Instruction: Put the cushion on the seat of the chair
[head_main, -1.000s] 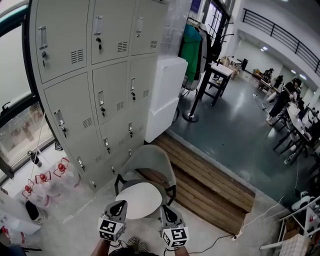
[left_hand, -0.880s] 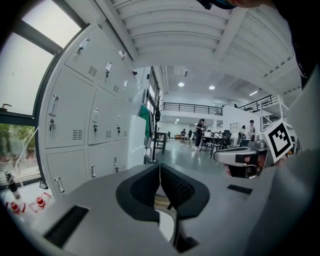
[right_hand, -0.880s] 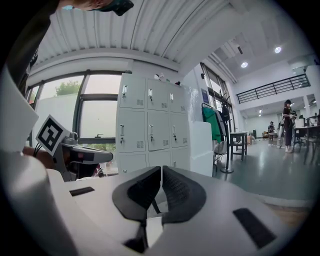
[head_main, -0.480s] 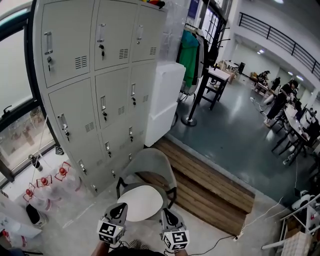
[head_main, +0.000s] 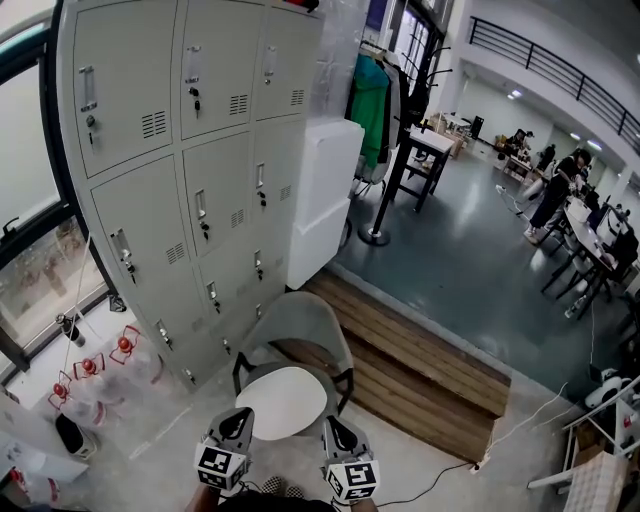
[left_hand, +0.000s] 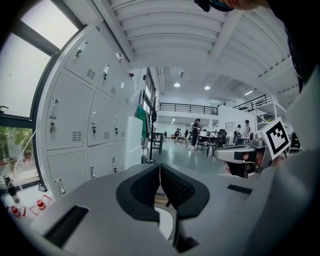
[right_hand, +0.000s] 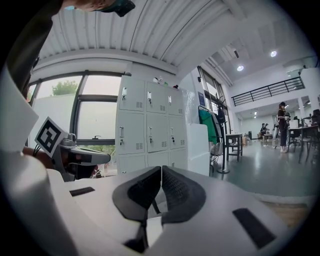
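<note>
A grey chair (head_main: 303, 318) stands in front of the lockers, and a round white cushion (head_main: 283, 402) lies flat on its seat. In the head view both grippers sit at the cushion's near edge, the left gripper (head_main: 240, 416) by its left side and the right gripper (head_main: 331, 426) by its right. The left gripper (left_hand: 160, 165) has its dark pads meeting, with nothing between them. White cushion (left_hand: 165, 223) shows below through the gap. The right gripper (right_hand: 161, 168) is also shut and empty, with the white cushion (right_hand: 154, 228) beneath it.
Grey lockers (head_main: 190, 180) and a white cabinet (head_main: 326, 200) rise behind the chair. A wooden step (head_main: 420, 372) runs along its right. Red-capped bottles (head_main: 100, 358) stand on the floor at left, and a cable (head_main: 440, 472) lies at right. People stand far back right.
Nothing notable: the cushion stays on the seat and both grippers stay shut at its near edge. The head view has shifted slightly.
</note>
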